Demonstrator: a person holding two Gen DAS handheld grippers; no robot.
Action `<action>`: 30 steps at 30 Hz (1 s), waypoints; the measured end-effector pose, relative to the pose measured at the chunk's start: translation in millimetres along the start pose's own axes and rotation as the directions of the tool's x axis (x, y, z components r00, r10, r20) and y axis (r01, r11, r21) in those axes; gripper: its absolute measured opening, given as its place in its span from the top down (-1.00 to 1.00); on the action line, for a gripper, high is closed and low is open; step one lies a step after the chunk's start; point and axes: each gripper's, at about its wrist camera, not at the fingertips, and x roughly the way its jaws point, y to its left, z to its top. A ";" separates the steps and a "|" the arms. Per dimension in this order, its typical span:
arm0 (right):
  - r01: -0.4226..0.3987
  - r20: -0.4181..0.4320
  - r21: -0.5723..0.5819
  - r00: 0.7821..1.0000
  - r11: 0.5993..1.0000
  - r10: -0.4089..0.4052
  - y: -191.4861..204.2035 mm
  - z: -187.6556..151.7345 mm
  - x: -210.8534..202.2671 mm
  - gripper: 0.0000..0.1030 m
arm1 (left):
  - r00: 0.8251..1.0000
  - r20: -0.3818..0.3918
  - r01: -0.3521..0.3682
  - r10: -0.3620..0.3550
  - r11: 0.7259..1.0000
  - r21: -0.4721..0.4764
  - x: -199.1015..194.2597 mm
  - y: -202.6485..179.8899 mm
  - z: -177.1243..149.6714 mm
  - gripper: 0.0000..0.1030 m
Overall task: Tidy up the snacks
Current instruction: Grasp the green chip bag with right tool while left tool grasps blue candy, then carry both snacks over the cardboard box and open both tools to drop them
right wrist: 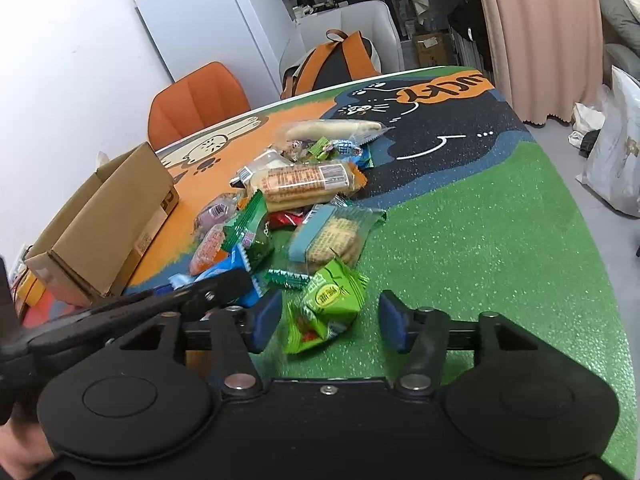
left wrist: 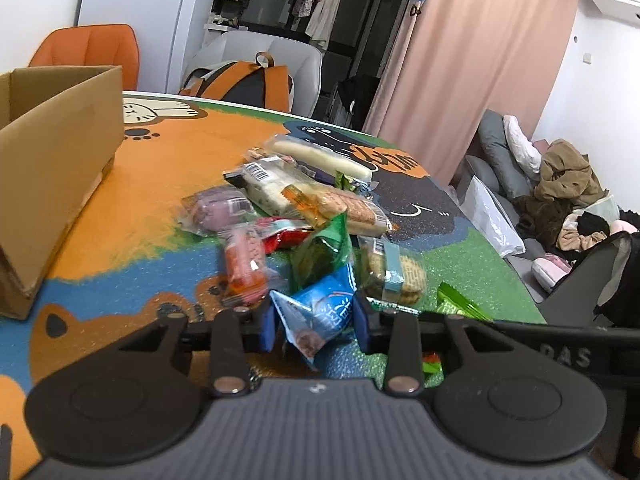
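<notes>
I read "DAS" on the right gripper arm. My left gripper clamps one blue foil snack packet, near edge of the pile. The right gripper's blue pads straddle one green snack pouch, released. One brown cardboard box stands left.

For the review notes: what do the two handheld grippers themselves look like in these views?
Both look alike. The left gripper has black linkage arms with silver rivets, two round black discs at the base, a ribbed grey plate between them, and blue fingertip pads. The right gripper has the same black linkages, rivets, discs and blue pads, but its centre plate looks black. No cables or sleeves are visible.
</notes>
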 end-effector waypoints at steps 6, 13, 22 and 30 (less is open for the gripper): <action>0.030 0.010 -0.015 1.000 0.999 -0.029 6.5 3.9 8.0 0.01 | 1.000 0.022 0.004 -0.004 1.000 -0.014 -13.8 6.5 2.2 0.29; 0.029 0.003 -0.031 1.000 0.999 -0.029 14.0 3.5 7.4 0.44 | 0.998 0.055 0.010 -0.009 1.000 -0.022 -31.4 12.6 4.8 0.29; 0.017 0.044 -0.065 0.999 0.998 -0.014 36.2 10.2 -11.2 0.45 | 0.994 0.105 0.002 0.003 0.999 -0.045 -55.0 22.7 13.3 0.29; -0.004 0.090 -0.103 0.996 0.995 0.014 61.9 23.4 -18.0 0.45 | 0.985 0.171 -0.026 0.036 0.998 -0.057 -81.6 35.2 27.4 0.29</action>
